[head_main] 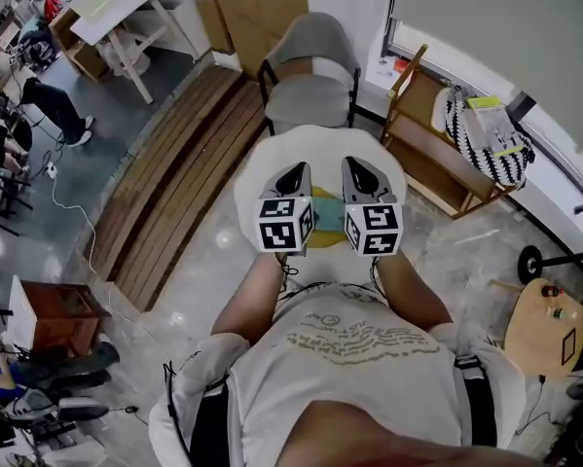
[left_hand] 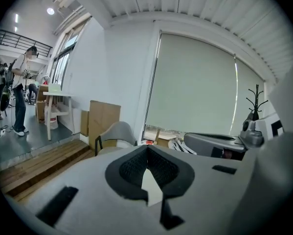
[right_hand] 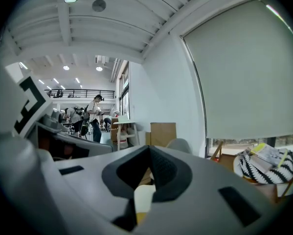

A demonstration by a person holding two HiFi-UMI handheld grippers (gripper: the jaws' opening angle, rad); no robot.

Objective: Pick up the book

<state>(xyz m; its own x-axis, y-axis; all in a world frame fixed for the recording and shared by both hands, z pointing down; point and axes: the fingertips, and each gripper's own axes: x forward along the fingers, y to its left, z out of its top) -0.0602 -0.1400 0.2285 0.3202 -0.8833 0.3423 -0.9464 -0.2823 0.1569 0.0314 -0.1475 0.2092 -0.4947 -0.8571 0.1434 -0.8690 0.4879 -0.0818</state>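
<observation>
Got the left gripper (head_main: 295, 171) with jaws squeezed fully together, gripping nothing, just bare tabletop showing through the little gap behind the tips. Same deal for the right gripper (head_main: 357, 165): closed right up at the tips, nothing pinched, only a sliver of cream and yellow visible below. Holding both side by side, close together, pointing away from the body and hovering over a small round white table (head_main: 259, 181). Spotted the book (head_main: 325, 222) lying flat on that table, teal and yellow, peeking out between the two marker cubes and mostly hidden under them. Neither set of jaws on it.

Moving outward: a wooden rack (head_main: 427, 144) right of the table, carrying a black-and-white striped bag (head_main: 486, 149) stuffed with a yellow-green booklet (head_main: 488, 110). Can't make out anything else in there.

Past the table, a grey chair (head_main: 310, 71), then flat cardboard (head_main: 257, 3) leaning on the white wall. Wooden planks (head_main: 179, 183) laid along the shiny speckled floor on the left, a white work table (head_main: 126, 8) further back, a round wooden stool (head_main: 544, 334) at lower right. Also a big window blind (left_hand: 195, 87) and a person (left_hand: 20, 89) standing way off in the background.
</observation>
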